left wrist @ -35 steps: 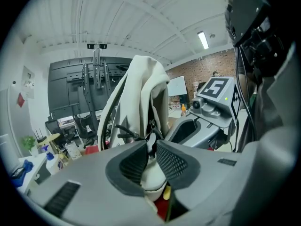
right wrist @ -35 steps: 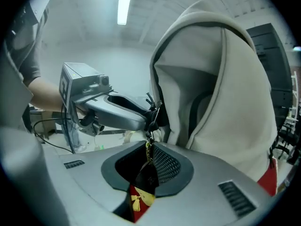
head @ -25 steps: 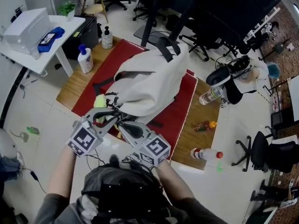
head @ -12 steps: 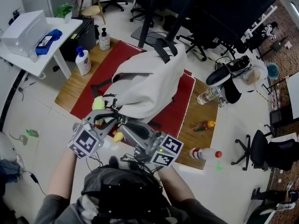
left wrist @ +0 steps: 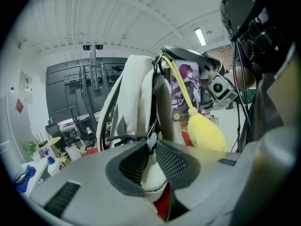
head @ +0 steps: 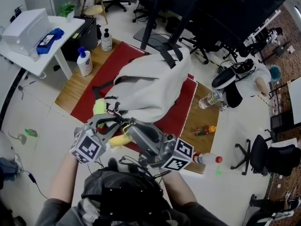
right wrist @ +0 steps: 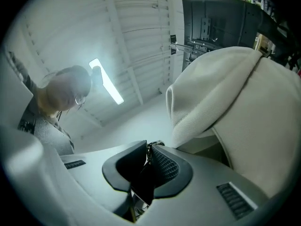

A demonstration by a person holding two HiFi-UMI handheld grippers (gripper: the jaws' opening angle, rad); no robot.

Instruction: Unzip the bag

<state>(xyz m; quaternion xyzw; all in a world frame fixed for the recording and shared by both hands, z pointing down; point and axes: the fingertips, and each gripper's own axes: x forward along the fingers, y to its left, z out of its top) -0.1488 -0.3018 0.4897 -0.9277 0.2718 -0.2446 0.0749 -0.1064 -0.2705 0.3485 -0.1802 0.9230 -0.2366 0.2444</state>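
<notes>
Nearest me, my left tool (left wrist: 149,157) is clamped narrow on a fold of the cream bag (head: 150,86) at its near corner. My right tool (right wrist: 149,154), just beside it on the right, is pinched almost closed on the zip pull (right wrist: 153,146), whose little metal ring shows at the tips. The bag sits on a red mat (head: 181,112) spread over the low wooden table (head: 207,121), with its black handle at the far end.

My worry is the pull. It is small, and I judge it could slide out from the pads if I tug at an angle to the zip. If the fabric slips from the left tool, the whole bag would likely lift instead of the zip running. The yellow charm (left wrist: 207,134) on its cord hangs right beside both tools and could snag in the teeth.

Further out, a fallen bottle (head: 207,158) lies at the table's near right corner and a pump bottle (head: 85,60) stands at the far left. Both are well apart from the zip, so neither blocks me.
</notes>
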